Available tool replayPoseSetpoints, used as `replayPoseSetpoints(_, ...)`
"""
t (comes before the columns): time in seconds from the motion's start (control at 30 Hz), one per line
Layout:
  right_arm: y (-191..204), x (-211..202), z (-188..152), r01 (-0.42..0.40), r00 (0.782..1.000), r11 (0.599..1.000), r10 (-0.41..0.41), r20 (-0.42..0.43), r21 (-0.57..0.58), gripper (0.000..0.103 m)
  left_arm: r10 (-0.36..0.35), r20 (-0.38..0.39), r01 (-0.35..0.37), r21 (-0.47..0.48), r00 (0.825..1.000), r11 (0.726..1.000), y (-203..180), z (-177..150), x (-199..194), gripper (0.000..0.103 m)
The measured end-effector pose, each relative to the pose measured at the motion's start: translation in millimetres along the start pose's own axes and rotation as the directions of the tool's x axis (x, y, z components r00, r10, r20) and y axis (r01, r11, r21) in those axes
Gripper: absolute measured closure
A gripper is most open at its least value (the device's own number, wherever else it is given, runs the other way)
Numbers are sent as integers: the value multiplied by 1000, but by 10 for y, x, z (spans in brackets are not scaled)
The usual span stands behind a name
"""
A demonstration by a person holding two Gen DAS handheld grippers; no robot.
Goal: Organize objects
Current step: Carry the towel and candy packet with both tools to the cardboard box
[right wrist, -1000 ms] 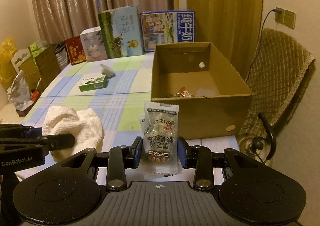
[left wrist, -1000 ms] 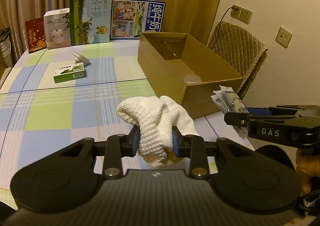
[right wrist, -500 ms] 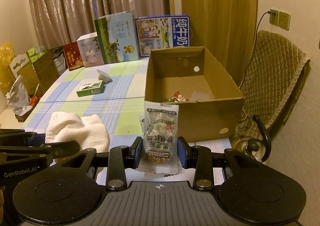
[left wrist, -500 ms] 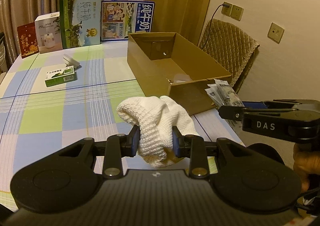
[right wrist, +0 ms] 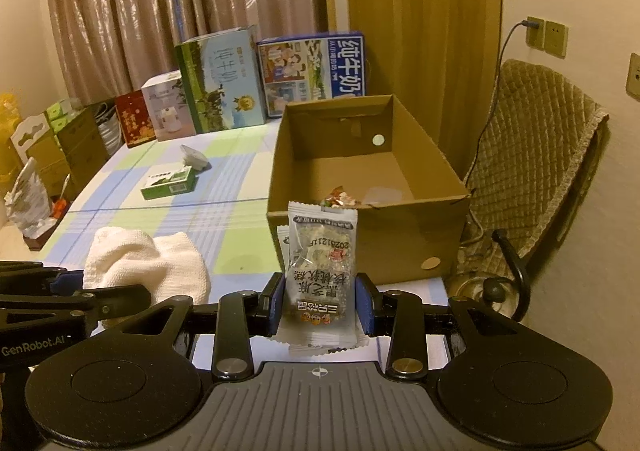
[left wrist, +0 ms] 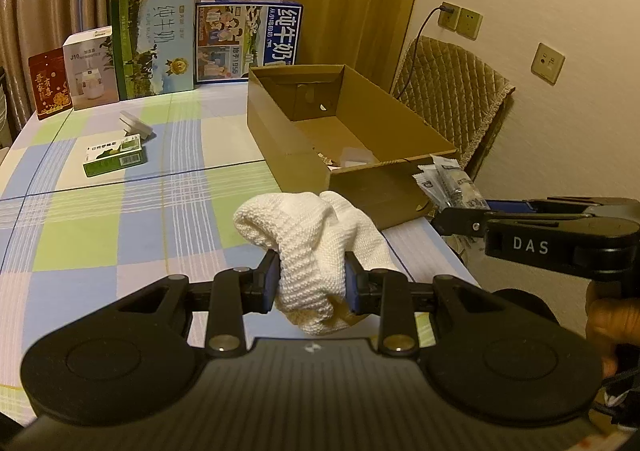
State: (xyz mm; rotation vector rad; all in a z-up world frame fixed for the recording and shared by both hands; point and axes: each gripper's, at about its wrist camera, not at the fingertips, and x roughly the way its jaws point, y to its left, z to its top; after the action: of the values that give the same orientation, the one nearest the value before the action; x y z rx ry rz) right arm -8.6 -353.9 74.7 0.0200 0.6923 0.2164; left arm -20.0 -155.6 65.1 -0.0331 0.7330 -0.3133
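Observation:
My left gripper [left wrist: 311, 280] is shut on a white knitted cloth [left wrist: 316, 235], held above the checked tablecloth [left wrist: 100, 219]. My right gripper [right wrist: 321, 299] is shut on clear snack packets [right wrist: 321, 263] with dark print, held upright. Both hang just in front of an open brown cardboard box [left wrist: 400, 123] [right wrist: 424, 235]. A few small wrapped items lie on its floor [right wrist: 340, 200]. In the left wrist view the right gripper [left wrist: 456, 211] comes in from the right with the packets [left wrist: 452, 181]. In the right wrist view the cloth [right wrist: 144, 267] and the left gripper's body [right wrist: 76, 303] show at lower left.
A green and white small box [left wrist: 113, 159] and a white plug-like object [left wrist: 136, 124] lie on the far left of the table. Several cartons [left wrist: 152, 47] stand along the back edge. A padded chair [left wrist: 452, 91] is right of the box; a kettle [right wrist: 492, 291] sits on the floor.
Both views shift slightly against the table and box, with the box a little farther off than a second ago. Cloth and packets stay gripped as before.

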Motion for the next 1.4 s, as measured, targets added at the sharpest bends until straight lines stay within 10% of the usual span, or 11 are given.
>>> replayPoseSetpoints(1.4,-635,547,812,23,999,996,-26,-30,-85,69,-38,35,35,86,999,996,-498,966,743,75)
